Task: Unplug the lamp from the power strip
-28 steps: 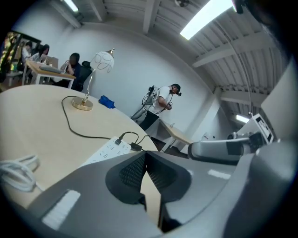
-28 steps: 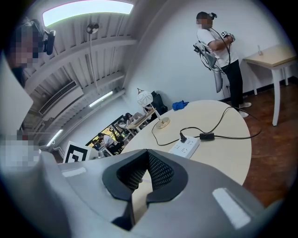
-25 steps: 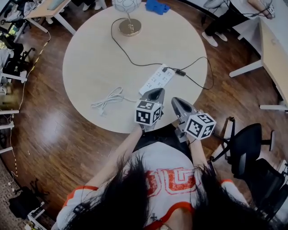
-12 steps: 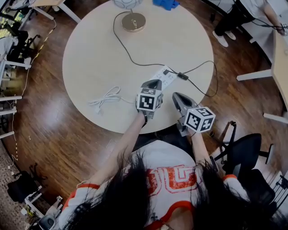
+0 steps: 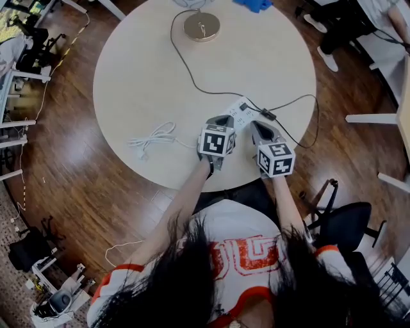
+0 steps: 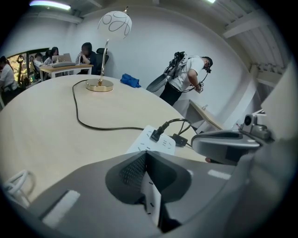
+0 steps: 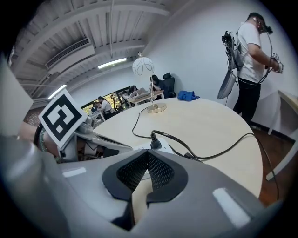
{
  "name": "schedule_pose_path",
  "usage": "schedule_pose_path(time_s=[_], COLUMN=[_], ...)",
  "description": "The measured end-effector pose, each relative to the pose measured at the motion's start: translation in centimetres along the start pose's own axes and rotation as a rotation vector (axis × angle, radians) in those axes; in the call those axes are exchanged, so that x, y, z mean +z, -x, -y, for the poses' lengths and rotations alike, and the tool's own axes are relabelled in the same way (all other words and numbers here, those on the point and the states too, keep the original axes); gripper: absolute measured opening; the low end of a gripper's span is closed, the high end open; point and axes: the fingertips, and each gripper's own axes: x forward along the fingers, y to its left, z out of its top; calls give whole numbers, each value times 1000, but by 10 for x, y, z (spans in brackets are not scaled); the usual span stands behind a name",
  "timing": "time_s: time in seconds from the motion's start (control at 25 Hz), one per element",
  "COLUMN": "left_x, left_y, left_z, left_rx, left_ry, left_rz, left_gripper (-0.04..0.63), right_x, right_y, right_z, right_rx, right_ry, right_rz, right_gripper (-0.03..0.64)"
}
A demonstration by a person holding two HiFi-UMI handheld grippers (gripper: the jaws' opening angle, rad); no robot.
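Note:
The white power strip (image 5: pixel 241 113) lies on the round table (image 5: pixel 141 70), with the lamp's black plug (image 6: pixel 155 134) standing in it. Its black cord (image 5: pixel 192 73) runs back to the lamp's gold base (image 5: pixel 202 26); the white globe shade (image 6: pixel 114 22) shows in the left gripper view. My left gripper (image 5: pixel 221 120) is shut and empty, its tip just short of the strip's near end. My right gripper (image 5: pixel 259 126) is also shut and empty, beside the strip's right side. In the right gripper view the plug (image 7: pixel 155 143) sits just beyond the jaws.
A coiled white cable (image 5: pixel 154 137) lies left of the grippers. A second black cord with an inline block (image 5: pixel 269 115) trails off the table's right edge. A blue object (image 5: pixel 256 5) lies at the far edge. Office chairs (image 5: pixel 339 224) and other people (image 6: pixel 186 76) are around.
Both grippers have moved forward over the table, from its near edge up to the power strip. Both stay shut.

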Motion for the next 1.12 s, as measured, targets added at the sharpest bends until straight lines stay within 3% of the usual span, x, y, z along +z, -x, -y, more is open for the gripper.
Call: schedule_pose_path(time_s=[0.24,0.32,0.56,0.92,1.12], left_x=[-7,-8,-10,-9,-8], left_y=[-3,-3,-2,-1,0], left_z=[-3,-4,-4,-1,-1], left_rx=[17,11,6,7,8], left_ry=[4,25,51,74,65], left_rz=[-79,-89,-97,-94,-93], left_gripper=[0,0,0,0,0], right_x=[-6,-9,-7,1,4], right_y=[-23,-30,-47,-64,-67], right_z=[8,7,6,6,3], right_rx=[-37,-41,-67,-78,-35], right_ry=[108,160,270,379,422], right_rz=[-54,-80,-117,-132,-144], right_gripper=[3,39,101,130,152])
